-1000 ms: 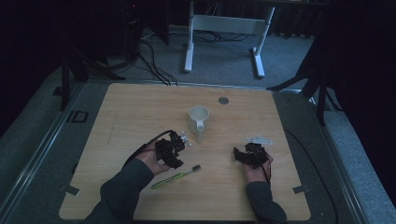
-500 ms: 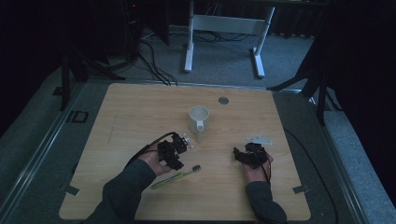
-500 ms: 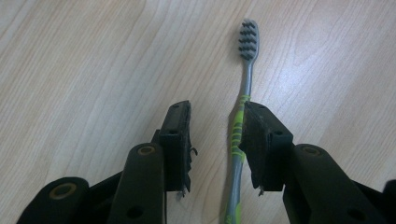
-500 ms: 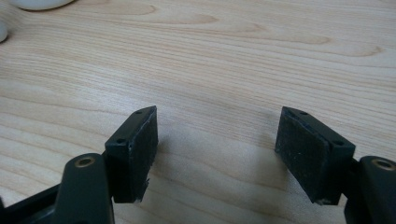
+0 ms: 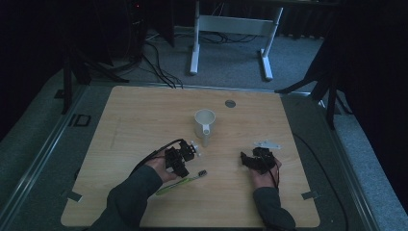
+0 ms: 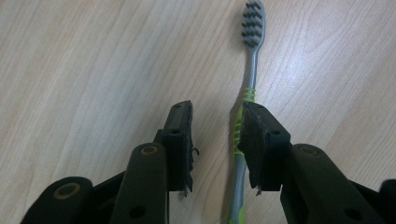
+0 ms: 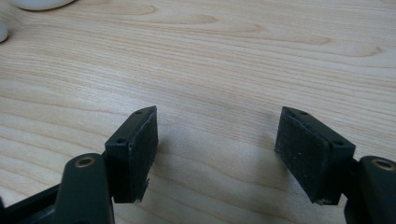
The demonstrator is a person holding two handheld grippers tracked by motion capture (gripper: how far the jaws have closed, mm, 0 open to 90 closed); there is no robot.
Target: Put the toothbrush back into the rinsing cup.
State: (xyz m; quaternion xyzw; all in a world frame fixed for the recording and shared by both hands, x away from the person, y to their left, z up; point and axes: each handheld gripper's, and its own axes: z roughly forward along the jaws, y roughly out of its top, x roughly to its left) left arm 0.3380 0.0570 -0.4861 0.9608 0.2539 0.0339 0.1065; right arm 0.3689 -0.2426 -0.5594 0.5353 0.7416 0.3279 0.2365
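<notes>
Bare light-wood surface (image 5: pixel 144 120) lies open all around; only the white ceramic mug (image 5: pixel 204 124) and grey-green plastic toothbrush (image 6: pixel 247 107) obstruct the middle.

A white mug (image 5: pixel 204 123) stands at the centre of the wooden table (image 5: pixel 144 110). Below it, the left gripper (image 5: pixel 180 161) sits beside a green toothbrush (image 5: pixel 182 182), the right gripper (image 5: pixel 257 160) at lower right.

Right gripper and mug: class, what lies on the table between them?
Nothing: the high view shows only bare wood between the right gripper and the mug. The toothbrush lies elsewhere.
</notes>
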